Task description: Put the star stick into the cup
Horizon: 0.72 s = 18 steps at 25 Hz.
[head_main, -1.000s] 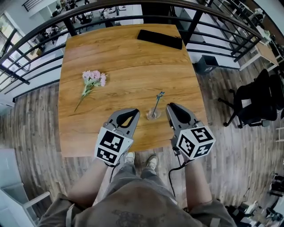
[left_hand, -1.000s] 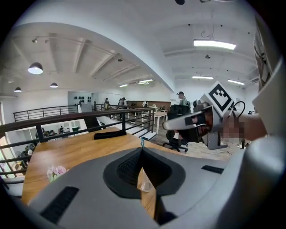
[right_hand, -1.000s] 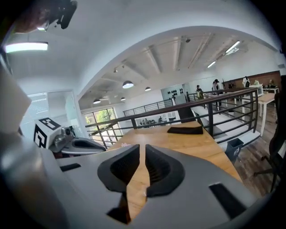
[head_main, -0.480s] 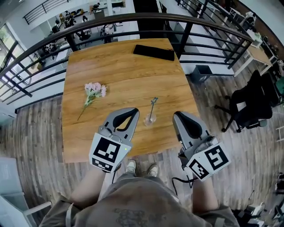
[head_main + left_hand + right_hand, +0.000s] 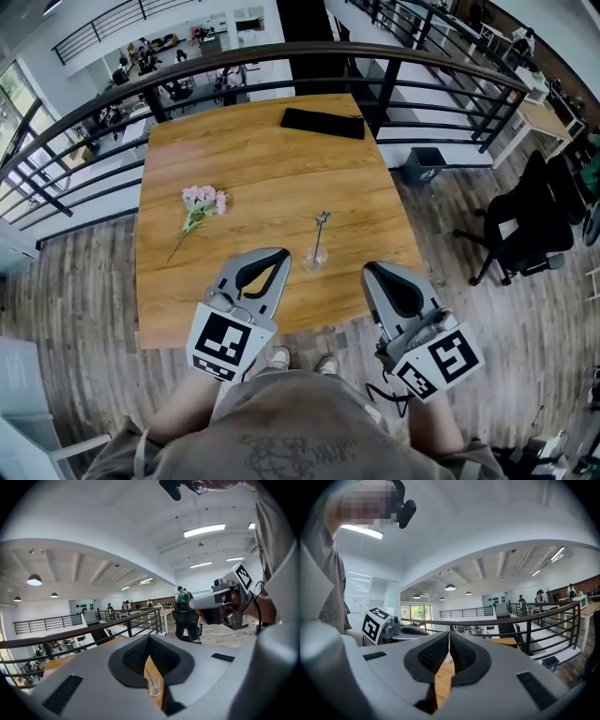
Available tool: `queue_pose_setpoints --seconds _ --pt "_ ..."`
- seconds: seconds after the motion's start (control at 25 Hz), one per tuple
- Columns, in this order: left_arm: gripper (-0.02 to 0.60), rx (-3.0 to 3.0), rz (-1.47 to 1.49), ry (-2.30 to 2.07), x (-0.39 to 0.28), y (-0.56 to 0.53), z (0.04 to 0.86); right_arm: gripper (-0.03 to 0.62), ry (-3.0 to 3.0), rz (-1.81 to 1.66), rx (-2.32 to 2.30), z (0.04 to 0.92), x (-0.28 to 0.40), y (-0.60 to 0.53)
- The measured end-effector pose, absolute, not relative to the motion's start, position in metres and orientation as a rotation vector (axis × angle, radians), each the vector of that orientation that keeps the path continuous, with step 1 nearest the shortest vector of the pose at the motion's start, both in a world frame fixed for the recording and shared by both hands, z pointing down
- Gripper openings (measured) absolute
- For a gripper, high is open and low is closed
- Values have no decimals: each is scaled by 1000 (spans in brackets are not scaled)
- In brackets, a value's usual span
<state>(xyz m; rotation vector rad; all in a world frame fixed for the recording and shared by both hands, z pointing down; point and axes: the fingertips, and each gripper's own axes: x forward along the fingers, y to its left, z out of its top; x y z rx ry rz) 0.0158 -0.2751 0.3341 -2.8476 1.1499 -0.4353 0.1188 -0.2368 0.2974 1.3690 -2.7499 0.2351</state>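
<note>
A small clear cup (image 5: 316,262) stands near the table's front edge. The thin star stick (image 5: 321,234) leans upright inside it, star end on top. The cup (image 5: 153,687) and the stick (image 5: 148,671) also show through the gap below the left jaws. My left gripper (image 5: 280,253) (image 5: 149,638) hovers left of the cup, shut and empty. Right of the cup, over the table's edge, is my right gripper (image 5: 367,270) (image 5: 449,635). Its jaws have just been closing and are shut, with nothing between them.
A pink flower sprig (image 5: 199,203) lies on the wooden table (image 5: 262,169) at the left. A flat black object (image 5: 322,123) rests at the far edge. A dark railing (image 5: 422,70) curves behind the table, and an office chair (image 5: 534,220) stands at the right.
Both grippers have drawn back from beside the cup toward the person and risen. The right one has swung further right. The stick stays standing in the cup.
</note>
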Motion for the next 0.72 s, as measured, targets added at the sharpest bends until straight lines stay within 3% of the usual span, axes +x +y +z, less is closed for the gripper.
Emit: queue_pose_setpoints --seconds 0.72 --pt "15 -2837 -445 1167 21 -263 332 34 -2774 203 1330 291 120 -227"
